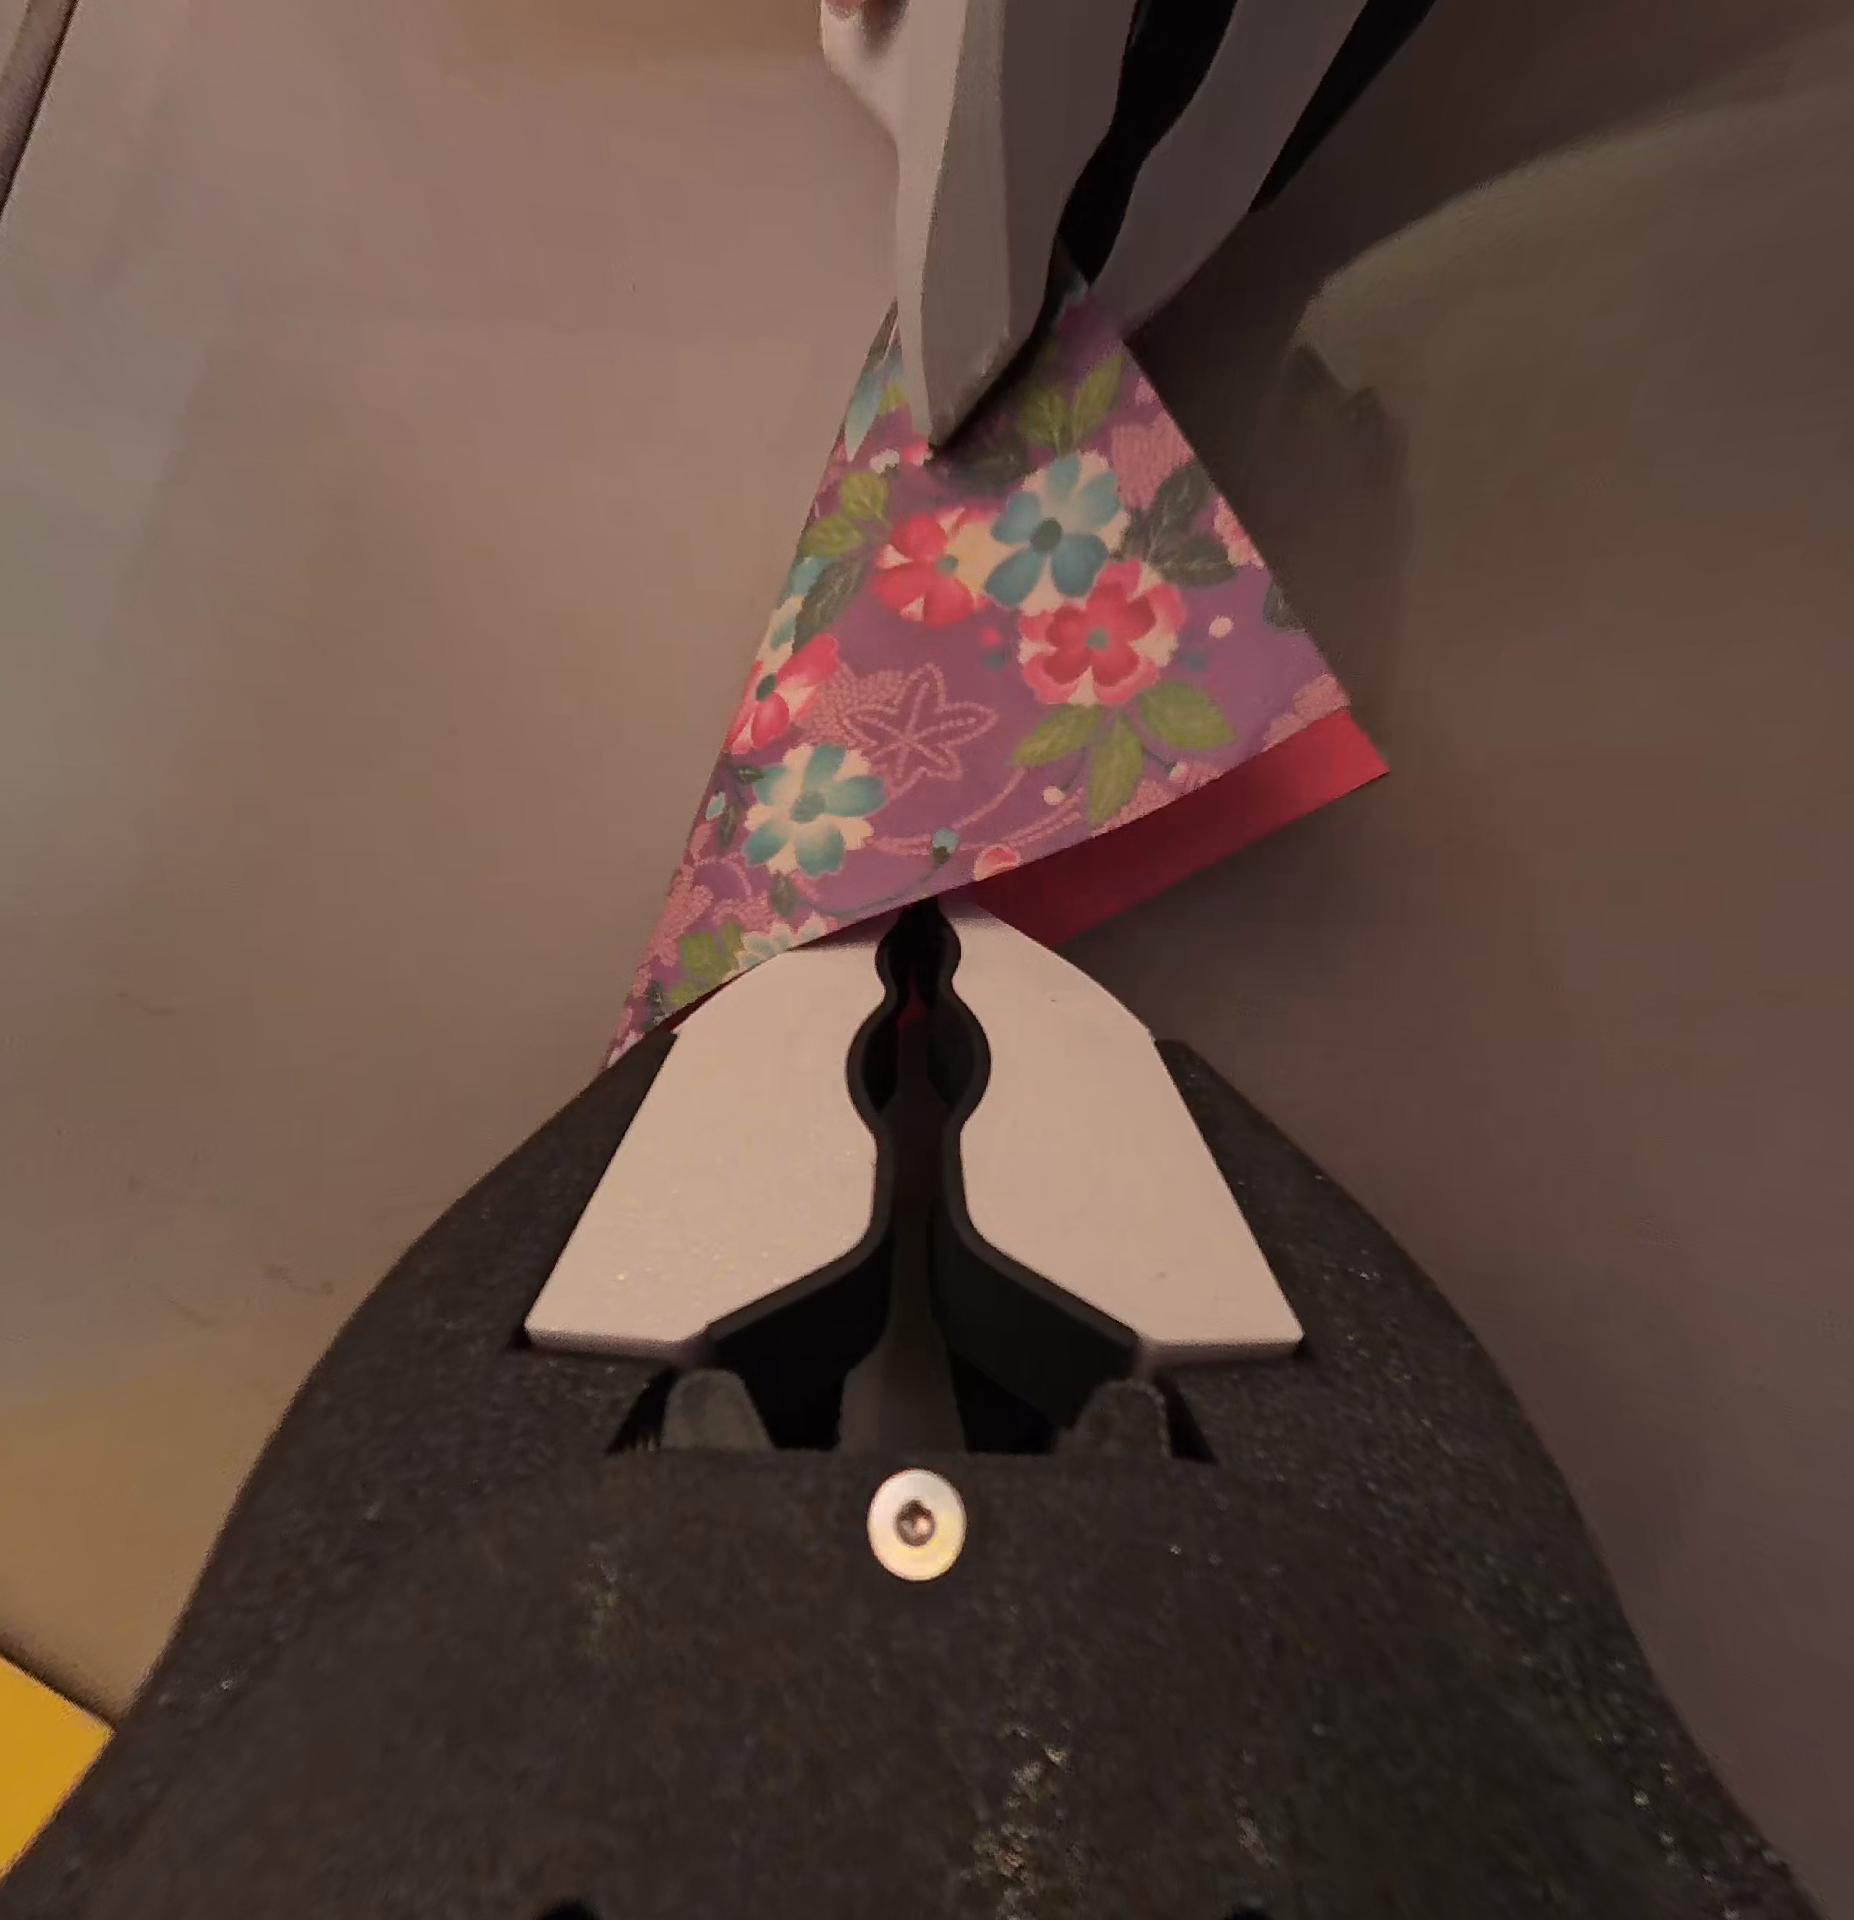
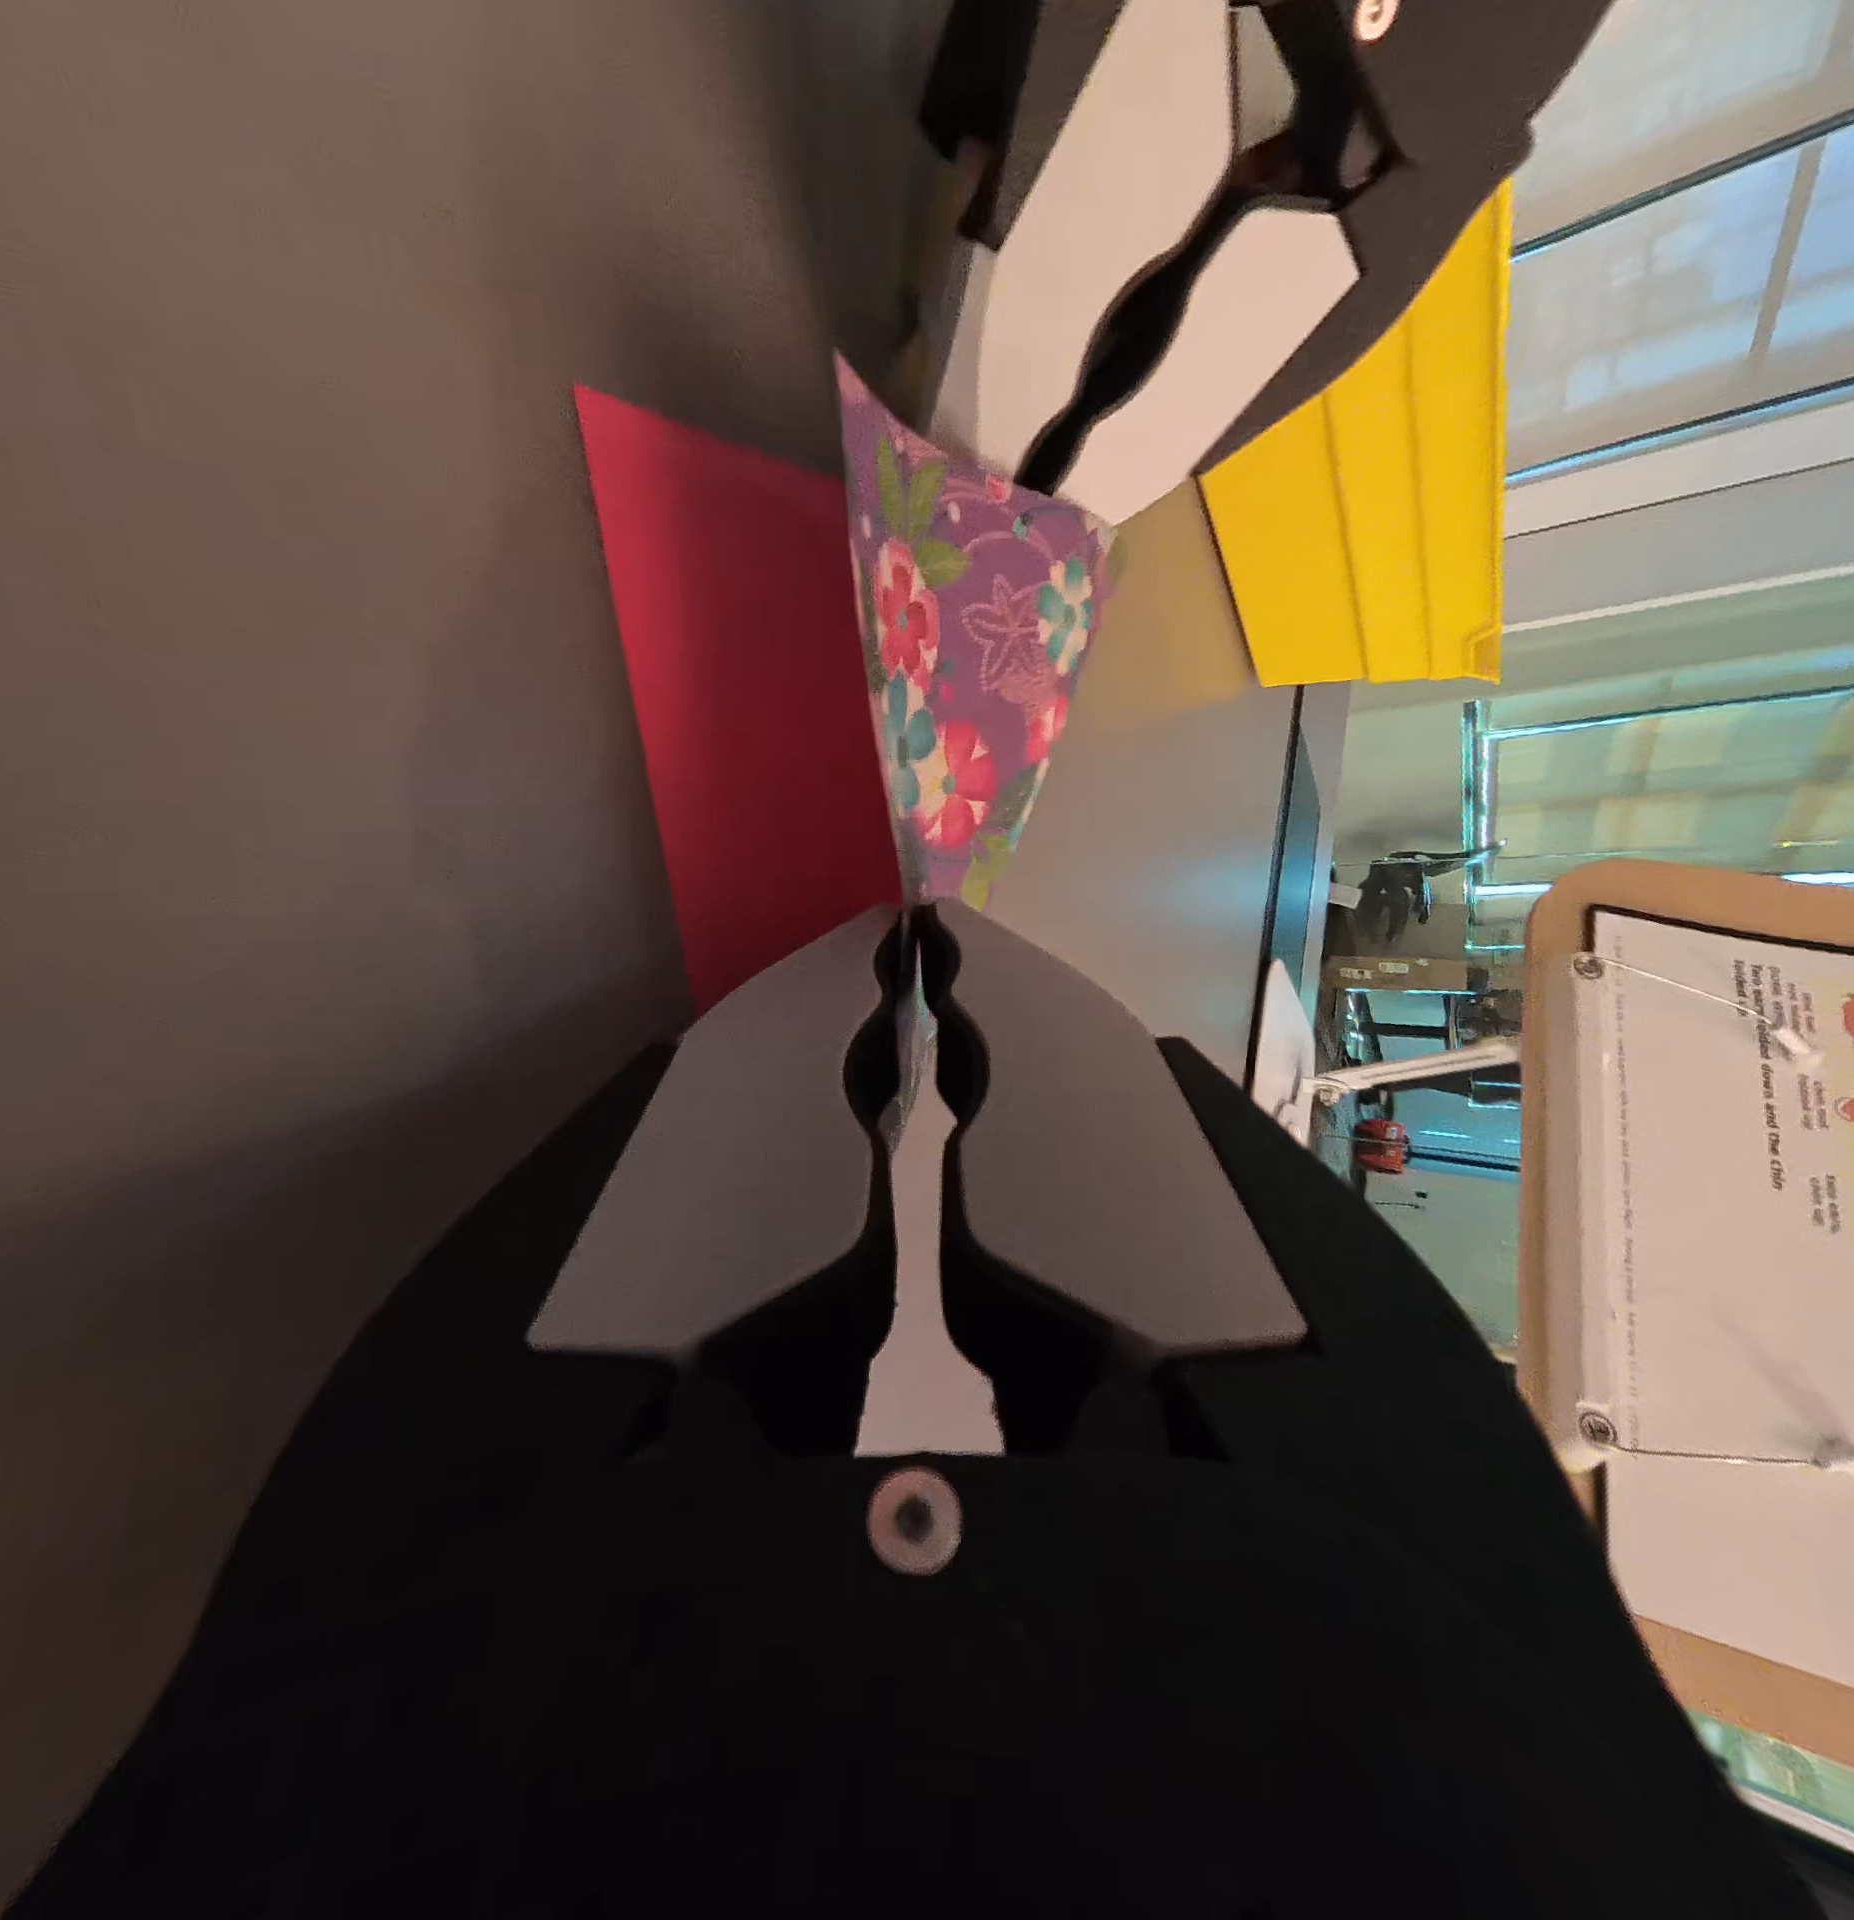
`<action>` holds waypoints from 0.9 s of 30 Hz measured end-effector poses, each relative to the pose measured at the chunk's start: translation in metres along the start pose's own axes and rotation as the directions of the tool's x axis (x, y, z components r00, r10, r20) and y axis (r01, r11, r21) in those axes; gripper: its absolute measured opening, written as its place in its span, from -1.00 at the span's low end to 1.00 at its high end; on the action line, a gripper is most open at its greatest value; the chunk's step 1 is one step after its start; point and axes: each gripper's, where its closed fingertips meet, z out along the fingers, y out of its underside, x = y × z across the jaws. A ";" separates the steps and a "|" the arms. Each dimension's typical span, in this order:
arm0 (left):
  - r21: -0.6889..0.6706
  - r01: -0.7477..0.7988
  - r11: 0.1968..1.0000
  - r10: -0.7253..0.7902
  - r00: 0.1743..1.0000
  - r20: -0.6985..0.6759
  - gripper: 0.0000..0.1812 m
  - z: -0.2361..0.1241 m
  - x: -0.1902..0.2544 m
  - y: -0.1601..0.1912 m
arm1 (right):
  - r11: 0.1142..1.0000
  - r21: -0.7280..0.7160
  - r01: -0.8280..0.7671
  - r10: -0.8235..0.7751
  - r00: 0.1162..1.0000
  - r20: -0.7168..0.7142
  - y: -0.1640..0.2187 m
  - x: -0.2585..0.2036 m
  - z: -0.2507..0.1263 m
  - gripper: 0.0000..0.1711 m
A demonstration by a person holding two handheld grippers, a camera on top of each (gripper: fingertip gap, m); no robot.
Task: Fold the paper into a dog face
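The paper [image 1: 985,644] is purple with a flower print on one side and plain red on the other, half folded over a grey table. My left gripper [image 1: 928,920] is shut on its near edge. My right gripper [image 1: 1016,374] comes in from the top of the left wrist view and pinches the paper's far corner. In the right wrist view my right gripper [image 2: 918,920] is shut on a corner of the paper [image 2: 964,675], whose red side [image 2: 736,686] spreads to the left. My left gripper [image 2: 1048,468] holds the opposite end there.
A yellow bin [image 2: 1370,499] stands behind the left gripper. A wooden board with a printed instruction sheet [image 2: 1712,1247] stands at the right, near windows. The grey table [image 1: 331,623] spreads around the paper. A yellow corner [image 1: 19,1766] shows at the lower left. The left gripper's tips are roughly 8 cm from the right gripper's.
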 end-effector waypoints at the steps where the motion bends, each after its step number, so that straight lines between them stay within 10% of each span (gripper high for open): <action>1: -0.001 -0.011 1.000 0.011 1.000 0.005 -1.00 0.000 0.000 0.000 | 1.000 -0.001 0.003 -0.003 1.000 0.010 0.000 -0.002 0.001 -0.97; 27: 0.014 0.095 0.995 -0.096 0.984 0.148 -1.00 -0.020 0.045 -0.017 | 0.994 -0.054 0.094 -0.093 0.995 0.027 -0.001 -0.011 0.007 -0.97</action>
